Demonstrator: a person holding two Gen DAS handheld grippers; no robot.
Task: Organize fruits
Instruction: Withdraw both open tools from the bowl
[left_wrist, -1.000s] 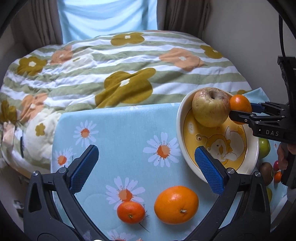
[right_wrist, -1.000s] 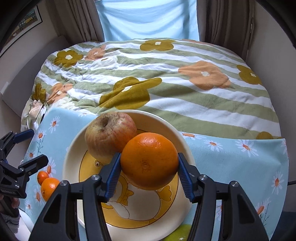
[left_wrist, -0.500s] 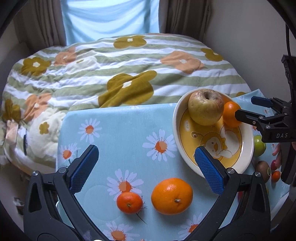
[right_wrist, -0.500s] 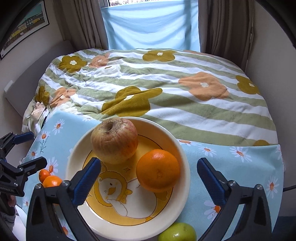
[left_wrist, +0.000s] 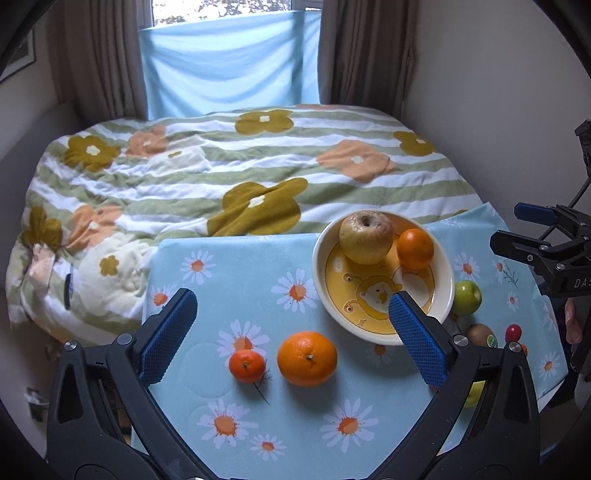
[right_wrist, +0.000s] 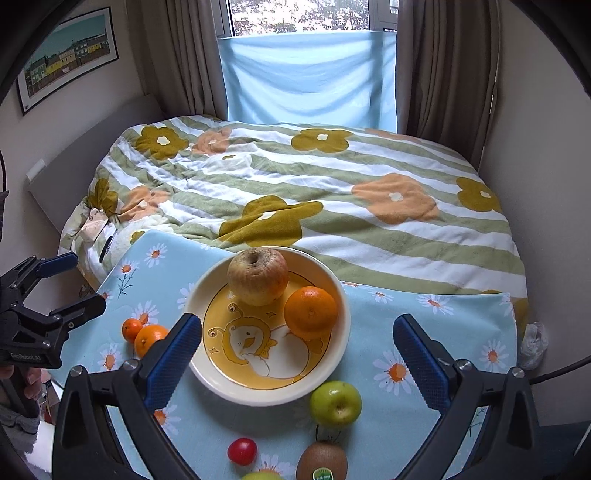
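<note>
- Left gripper, in its own wrist view, stands with its blue-padded jaws wide apart and nothing between them, above the pale blue daisy-print tablecloth.
- Below it on the cloth lie a large round orange and, just beside it, a small stemmed mandarin; both are outside the bowl, so the sorting looks partly done.
- Further right sits the cream ceramic bowl with a yellow cartoon chick, holding a wrinkled yellow-brown apple and a medium orange touching it.
- Judging from this, the next move is a descent onto the large orange, jaws straddling it before closing.
- Right gripper, in its wrist view, is likewise spread wide and empty, poised over the bowl's near rim.
- Inside, the apple and the orange rest free of the pads.
- Near the bowl wait a green apple, a brown kiwi with a sticker and a small red cherry tomato; the green apple is the closest candidate.
</note>
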